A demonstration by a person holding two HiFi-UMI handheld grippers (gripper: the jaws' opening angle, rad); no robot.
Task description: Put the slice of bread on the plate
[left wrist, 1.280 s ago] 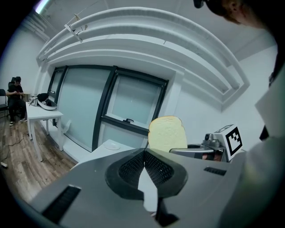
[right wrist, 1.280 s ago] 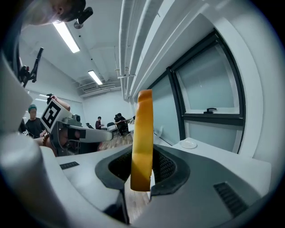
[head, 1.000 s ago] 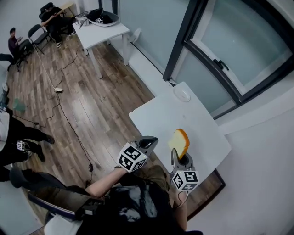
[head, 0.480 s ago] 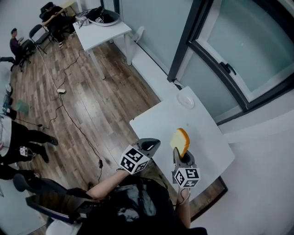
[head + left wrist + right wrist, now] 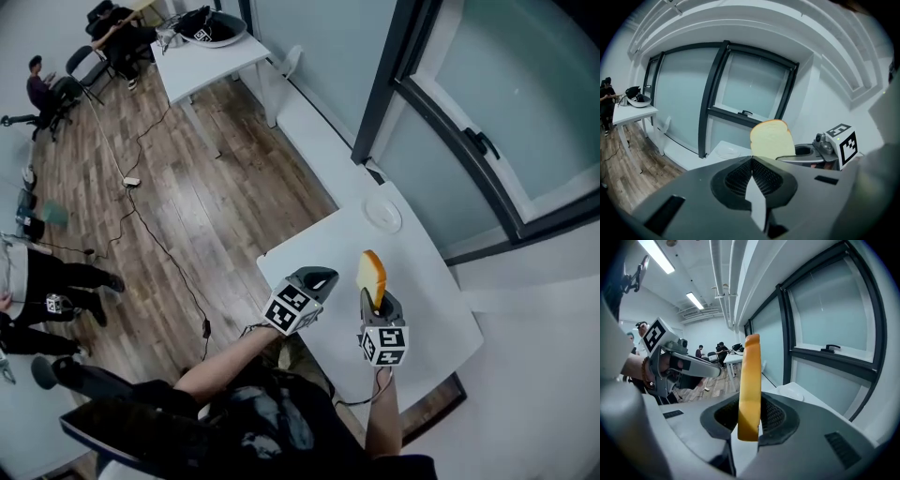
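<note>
My right gripper (image 5: 373,298) is shut on a slice of bread (image 5: 371,277), held upright above the near half of the white table (image 5: 319,253). In the right gripper view the slice of bread (image 5: 750,387) stands edge-on between the jaws. The white plate (image 5: 382,215) lies at the table's far end by the window; this plate (image 5: 800,392) is just right of the slice, and the plate (image 5: 726,151) shows left of the bread (image 5: 771,139). My left gripper (image 5: 319,278) hangs over the table's near left, jaws shut and empty, its tip (image 5: 751,159) closed.
A glass wall with dark frames (image 5: 441,122) runs along the table's far side. Another white table (image 5: 202,56) with a helmet stands farther off. Cables (image 5: 141,220) trail across the wood floor, and people (image 5: 42,89) sit and stand at the left.
Both grippers moved forward and lower over the table, toward the plate, the bread still held upright in the right one. The view shifted with me.
</note>
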